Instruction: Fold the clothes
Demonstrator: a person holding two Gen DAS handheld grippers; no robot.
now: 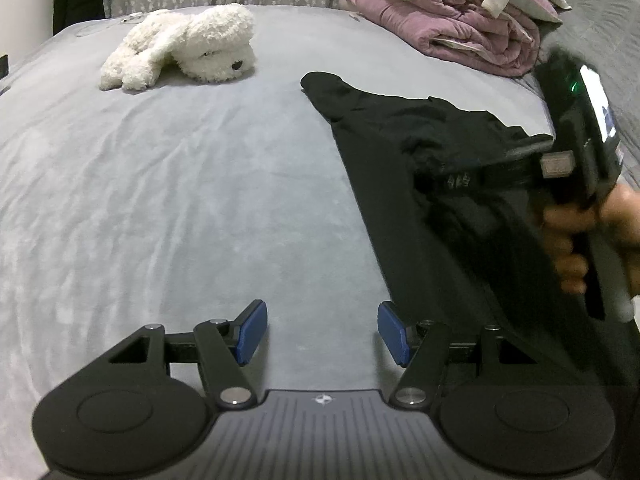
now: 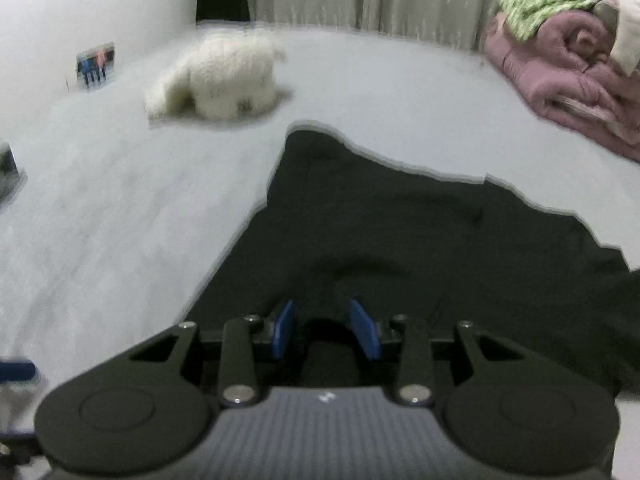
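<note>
Blue-padded left gripper (image 1: 322, 330): jaws wide, nothing between, over bare grey bed sheet (image 1: 180, 200). Right gripper (image 2: 325, 330): jaws narrow, a fold of black garment (image 2: 400, 232) between them; grip uncertain. Left view alone shows the hand (image 1: 576, 248); right view alone a wall socket (image 2: 96, 65). Plush toy (image 1: 188, 46) and folded quilts (image 1: 460, 28) lie beyond.

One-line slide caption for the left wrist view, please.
Left tool open over the grey bed; right tool lifts the black garment beside it.
</note>
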